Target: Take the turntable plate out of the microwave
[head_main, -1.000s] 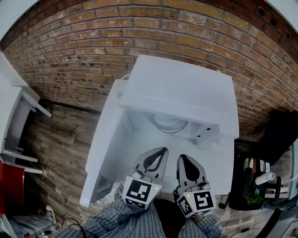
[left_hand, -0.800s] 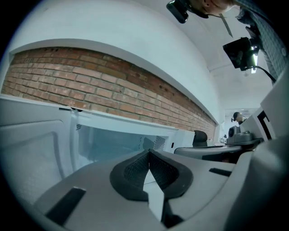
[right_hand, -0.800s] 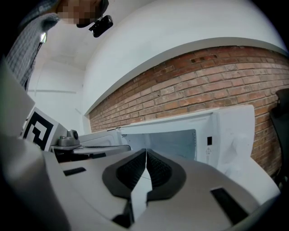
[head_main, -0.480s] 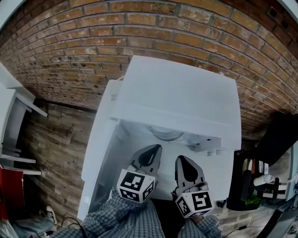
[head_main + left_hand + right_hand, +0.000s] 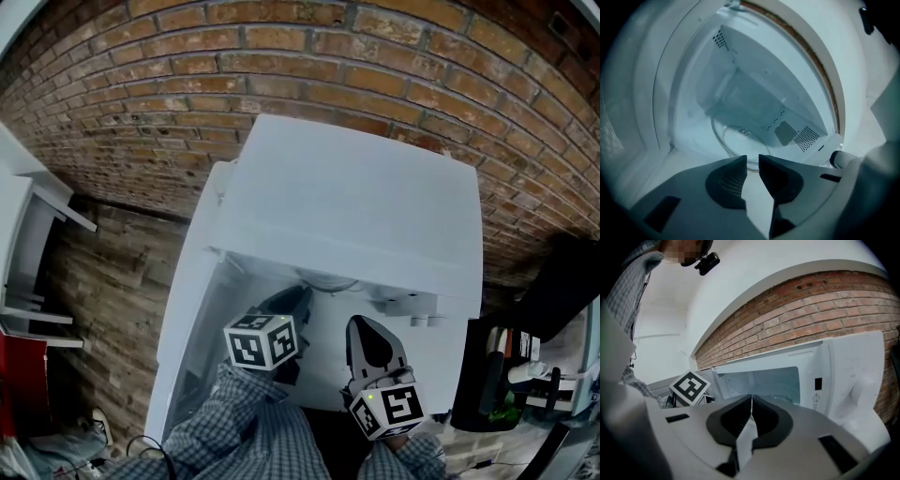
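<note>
Head view: a white microwave is seen from above at frame centre, backed by a brick wall. Its door is swung open toward the lower left. The turntable plate is found inside the microwave; only a curved sliver of it is shown below the front edge of the top panel.

Left tongs: held at the mouth of the opening, just left of centre, tips pointed inward. In the left gripper view the left tongs are seen with the jaws set slightly apart (a narrow gap, nothing clamped). The turntable plate is laid flat on the floor of the microwave, its clear rim curving just beyond the jaw tips. Contact between tips and rim cannot be determined. Perforated vent patches are noted on the inner walls.

Right tongs: held outside the microwave, lower right of centre, beside the left pair and apart from it. In the right gripper view the right tongs are seen with the jaws pressed together and nothing between them. The open microwave is framed beyond them, with its control panel at the right and the marker cube of the left tongs at the left.

Checked sleeves are recorded along the bottom edge of the head view.
</note>
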`<act>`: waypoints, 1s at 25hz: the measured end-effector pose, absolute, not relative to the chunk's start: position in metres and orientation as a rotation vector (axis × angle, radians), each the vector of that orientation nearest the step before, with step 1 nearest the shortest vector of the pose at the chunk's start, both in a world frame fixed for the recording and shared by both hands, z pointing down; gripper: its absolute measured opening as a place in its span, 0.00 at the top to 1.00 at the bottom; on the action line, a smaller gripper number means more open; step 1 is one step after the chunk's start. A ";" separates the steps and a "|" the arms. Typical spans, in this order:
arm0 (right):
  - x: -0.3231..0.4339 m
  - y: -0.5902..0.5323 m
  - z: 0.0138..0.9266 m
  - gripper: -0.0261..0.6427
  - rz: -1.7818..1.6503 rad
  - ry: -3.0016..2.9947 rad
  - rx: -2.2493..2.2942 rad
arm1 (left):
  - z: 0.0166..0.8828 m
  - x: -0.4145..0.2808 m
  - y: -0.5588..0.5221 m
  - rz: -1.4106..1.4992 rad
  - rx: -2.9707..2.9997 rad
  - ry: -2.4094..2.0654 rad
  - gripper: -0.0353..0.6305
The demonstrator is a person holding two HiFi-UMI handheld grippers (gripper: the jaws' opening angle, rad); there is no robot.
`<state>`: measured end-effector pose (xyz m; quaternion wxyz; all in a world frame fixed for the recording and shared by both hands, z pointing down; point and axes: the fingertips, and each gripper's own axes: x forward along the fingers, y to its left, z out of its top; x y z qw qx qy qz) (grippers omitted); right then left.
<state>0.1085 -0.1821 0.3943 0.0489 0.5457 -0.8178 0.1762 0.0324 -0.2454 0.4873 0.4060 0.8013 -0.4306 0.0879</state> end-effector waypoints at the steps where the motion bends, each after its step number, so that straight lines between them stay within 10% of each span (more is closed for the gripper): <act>1: 0.109 -0.183 0.395 0.93 0.537 -2.498 1.651 | 0.492 0.032 -0.248 0.205 1.970 -1.078 0.85; 25: 0.117 -0.203 0.422 0.93 0.752 -2.478 1.606 | 0.528 0.006 -0.306 0.007 1.518 -1.143 0.84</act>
